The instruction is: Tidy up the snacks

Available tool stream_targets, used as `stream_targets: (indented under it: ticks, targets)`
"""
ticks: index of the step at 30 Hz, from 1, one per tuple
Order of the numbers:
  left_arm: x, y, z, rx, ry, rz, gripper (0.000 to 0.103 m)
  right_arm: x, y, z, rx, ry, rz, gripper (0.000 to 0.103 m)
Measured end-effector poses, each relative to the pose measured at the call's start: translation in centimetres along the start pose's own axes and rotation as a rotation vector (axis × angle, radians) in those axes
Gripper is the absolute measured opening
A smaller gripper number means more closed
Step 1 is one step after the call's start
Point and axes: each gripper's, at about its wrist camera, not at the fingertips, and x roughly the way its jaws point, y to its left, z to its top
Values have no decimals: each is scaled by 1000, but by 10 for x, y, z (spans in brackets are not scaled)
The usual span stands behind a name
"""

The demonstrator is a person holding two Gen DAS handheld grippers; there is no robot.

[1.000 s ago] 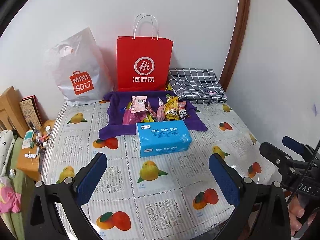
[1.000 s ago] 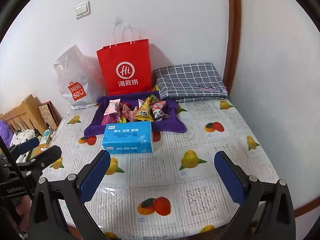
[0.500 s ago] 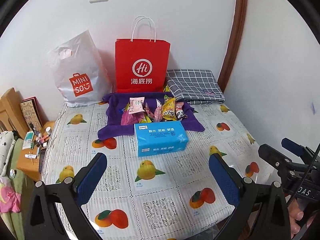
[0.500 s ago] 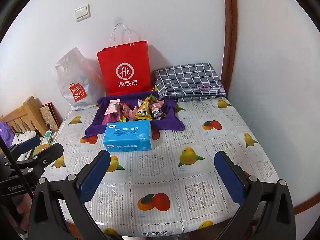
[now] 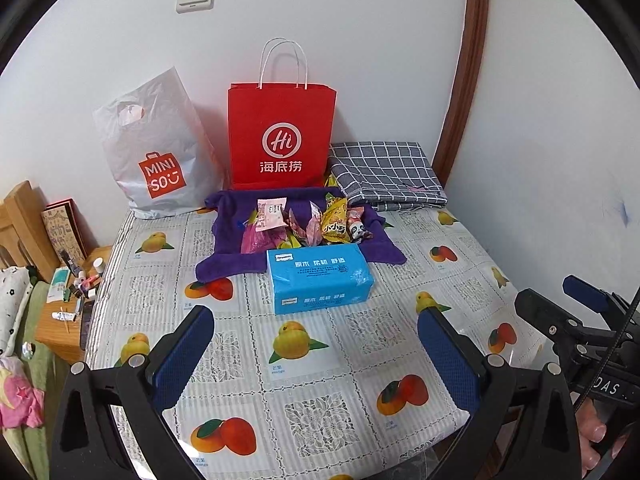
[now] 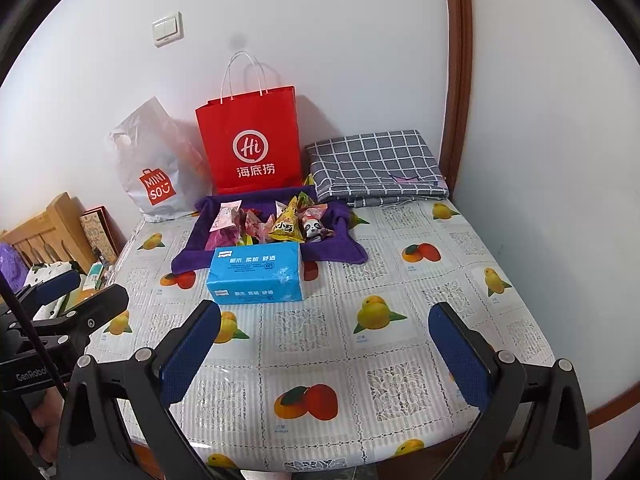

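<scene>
Snacks (image 5: 308, 222) – loose pile, unsorted.
Small wrapped packets: pink, yellow, magenta, one panda-printed. Heaped on purple cloth (image 5: 384, 246), just behind blue tissue pack (image 5: 318, 280), in front of red paper bag (image 5: 280, 136).

So counting it up: two shopping bags are standing at the far wall, one red paper bag (image 5: 281, 132) and one white plastic bag (image 5: 154, 148) to its left. One purple cloth (image 5: 300, 236) is lying in front of them, holding a pile of snack packets (image 5: 310, 224); I'm counting roughly six or seven, hard to say exactly since they're overlapping. One blue tissue pack (image 5: 319, 279) is sitting at the near edge of the cloth. One folded checked cloth (image 5: 384, 172) is lying far right. Two grippers are showing: left gripper (image 5: 316, 354), right gripper (image 6: 326, 354).
</scene>
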Motion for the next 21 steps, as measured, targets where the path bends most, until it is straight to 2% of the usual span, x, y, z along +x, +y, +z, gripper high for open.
stream_targets:
  ticks: [21]
  targets:
    - [-5,-3,1,1,-2,0,103,-5,2,-3,4,-4,8,102]
